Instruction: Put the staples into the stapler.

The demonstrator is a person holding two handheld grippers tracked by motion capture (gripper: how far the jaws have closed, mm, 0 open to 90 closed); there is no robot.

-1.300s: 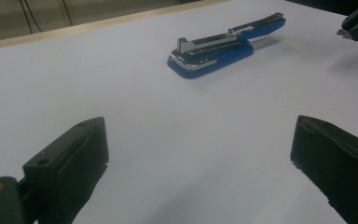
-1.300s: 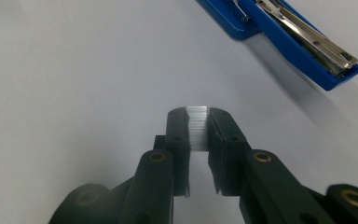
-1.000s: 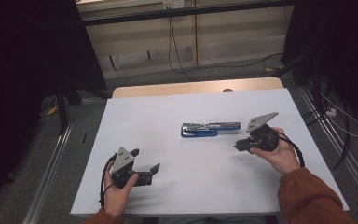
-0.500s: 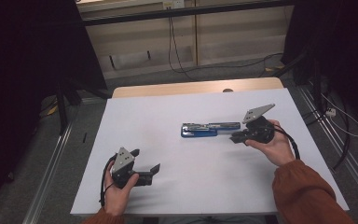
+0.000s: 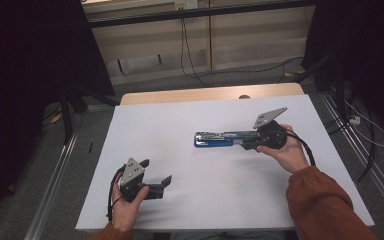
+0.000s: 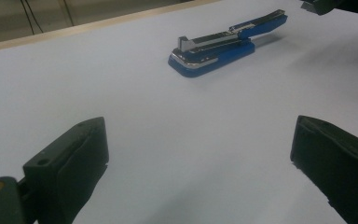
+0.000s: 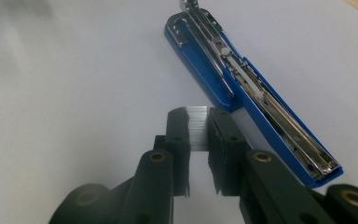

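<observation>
A blue stapler [image 5: 215, 139] lies flipped open on the white table [image 5: 205, 200], its metal staple channel facing up [image 7: 242, 88]. My right gripper [image 5: 246, 144] hovers at the stapler's right end. It is shut on a short silver strip of staples [image 7: 198, 128], which stands upright between the pads just left of the open channel. Near the table's front left, my left gripper [image 5: 156, 171] rests in the person's hand with its jaws wide open and nothing between them [image 6: 200, 140]. In the left gripper view the stapler [image 6: 223, 44] lies well ahead.
A bare wooden strip [image 5: 205, 95] runs along the table's far edge. Beyond it are cables on the floor and dark stands at both sides. A black cable [image 5: 305, 145] trails from the right gripper over the person's wrist.
The right gripper has moved left and slightly away from the person, up to the stapler's right end, with the staple strip still in it. The left gripper has stayed put.
</observation>
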